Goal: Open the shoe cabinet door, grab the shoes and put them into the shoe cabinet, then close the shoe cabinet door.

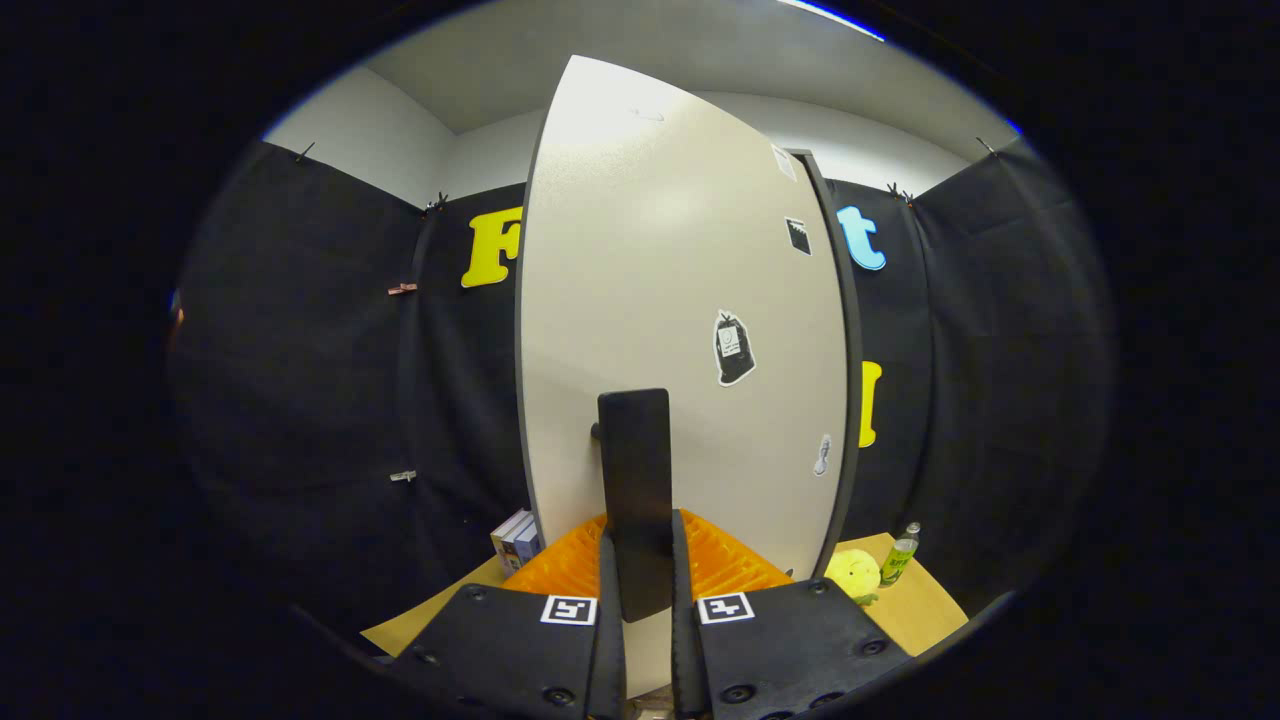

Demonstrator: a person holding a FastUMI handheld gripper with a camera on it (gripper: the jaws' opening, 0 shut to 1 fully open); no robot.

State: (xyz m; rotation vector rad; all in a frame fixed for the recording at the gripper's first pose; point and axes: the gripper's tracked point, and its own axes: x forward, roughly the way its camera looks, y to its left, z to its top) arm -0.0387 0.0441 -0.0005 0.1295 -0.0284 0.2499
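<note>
Gripper (638,560): fingers clamped on the flat black upright door handle (634,480) of the cream-white shoe cabinet door (660,280). Beyond, on the wooden tabletop (925,605): yellow plush toy (853,574), green bottle (901,555).

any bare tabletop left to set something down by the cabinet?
Gripper is shut on the black door handle of the shoe cabinet door. Bare wooden tabletop lies just beyond the yellow plush toy and green bottle. A smaller strip sits below the boxes. Crowded right around each.
</note>
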